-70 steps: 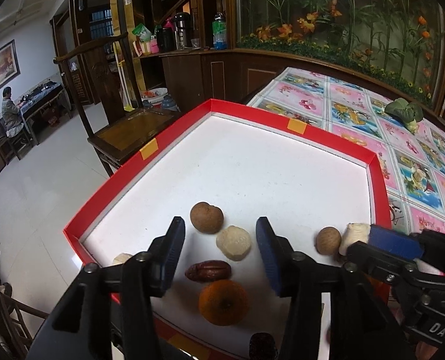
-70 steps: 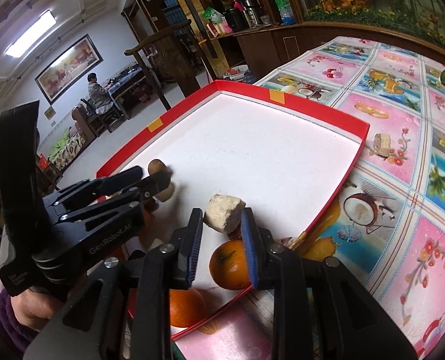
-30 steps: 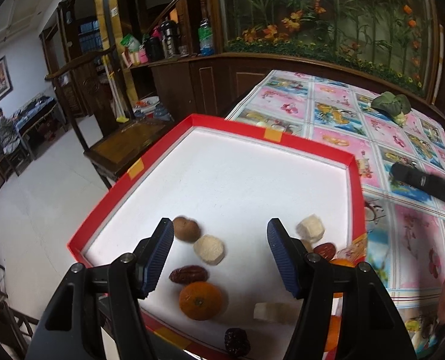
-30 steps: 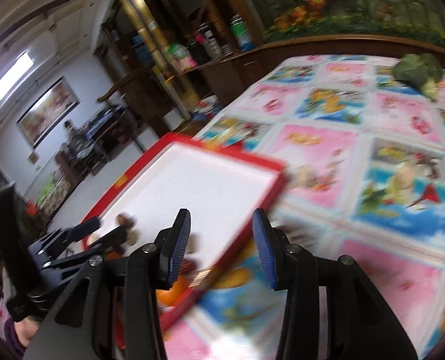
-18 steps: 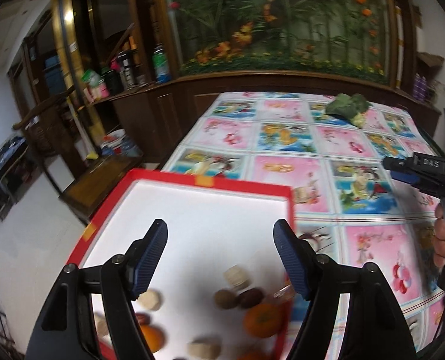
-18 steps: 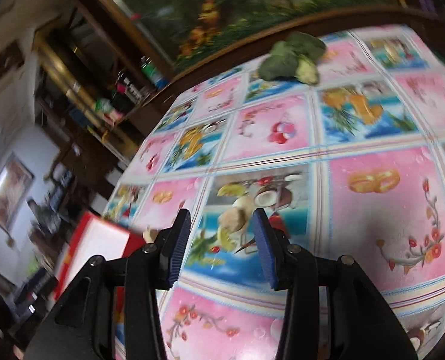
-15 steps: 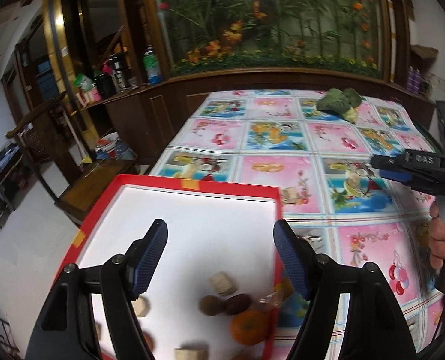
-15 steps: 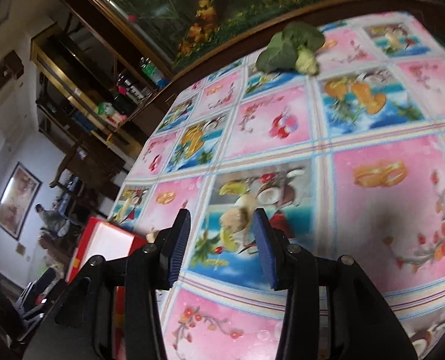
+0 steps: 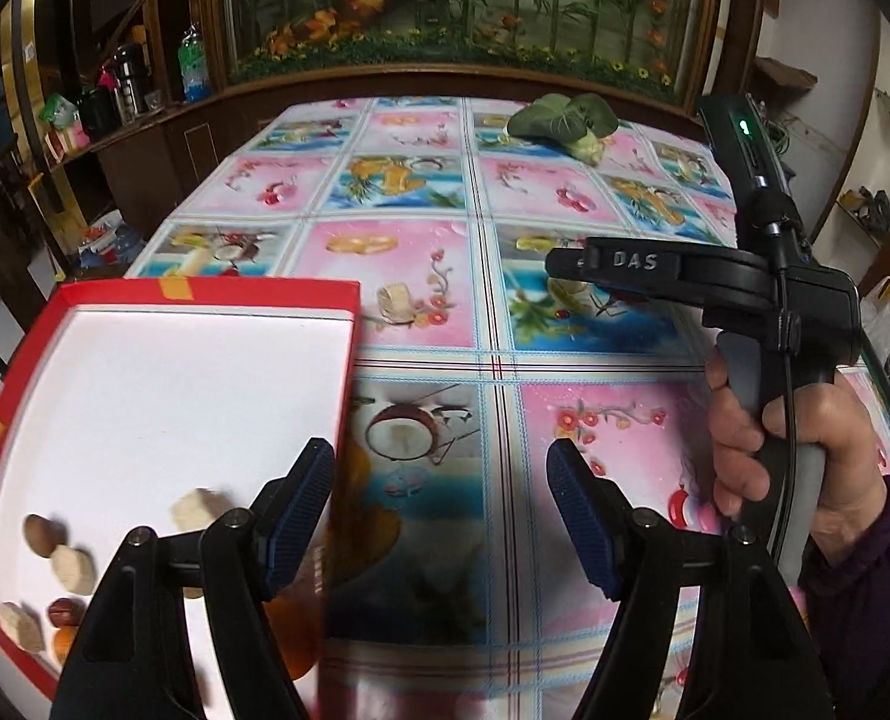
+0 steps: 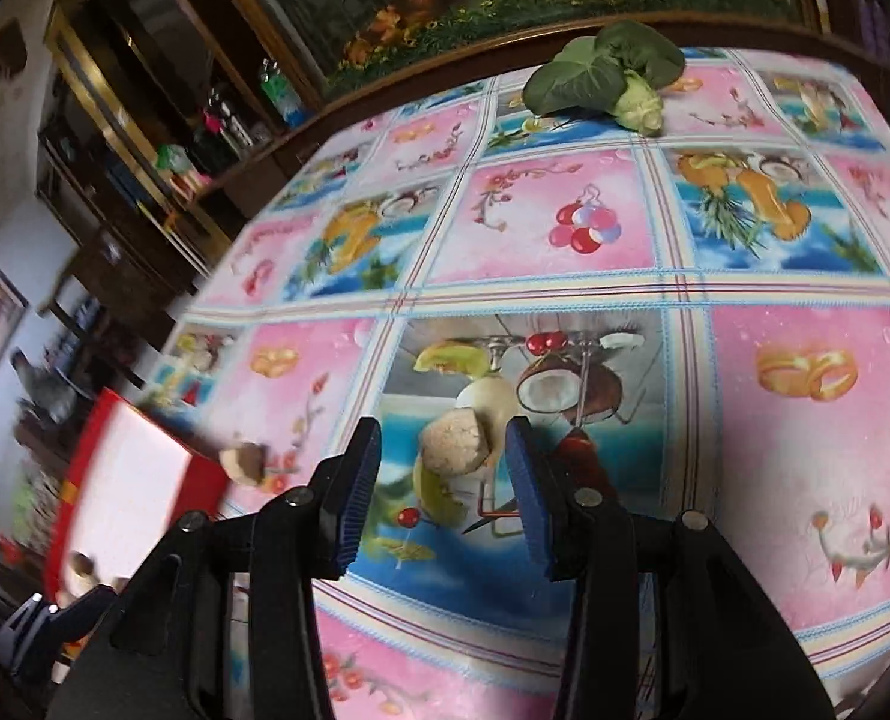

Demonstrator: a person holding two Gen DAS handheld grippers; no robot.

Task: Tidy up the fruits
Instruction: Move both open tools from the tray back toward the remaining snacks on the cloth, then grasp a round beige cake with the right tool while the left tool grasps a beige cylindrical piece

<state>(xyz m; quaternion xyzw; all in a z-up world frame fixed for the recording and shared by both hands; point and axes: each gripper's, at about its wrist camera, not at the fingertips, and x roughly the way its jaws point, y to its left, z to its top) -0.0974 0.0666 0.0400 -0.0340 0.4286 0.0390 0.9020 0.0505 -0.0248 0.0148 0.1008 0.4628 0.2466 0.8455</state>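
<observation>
The left gripper (image 9: 438,462) hangs above the patterned cloth of the counter (image 9: 595,396), just beside the right-hand rim of the red tray (image 9: 348,360). Its jaws stand wide apart with nothing between them.

The tray holds the sorted items in its near left corner: a brown nut (image 9: 44,535), a beige piece (image 9: 74,569), a dark red date (image 9: 65,611) and a second beige chunk (image 9: 201,507) close to the left jaw. An orange fruit (image 9: 291,639) shows partly behind that jaw.

The right gripper (image 10: 443,429), held in a hand (image 9: 793,450), points down at the cloth well to the right of the tray. Its jaws are apart and straddle a round beige piece (image 10: 454,441) that lies on a coconut print. A gap shows between the piece and the left jaw, so the pads do not clamp it.

Another beige piece (image 10: 242,461) lies on the cloth just beside the far right corner of the tray. A leafy green vegetable (image 10: 601,75) rests near the far edge of the counter.
</observation>
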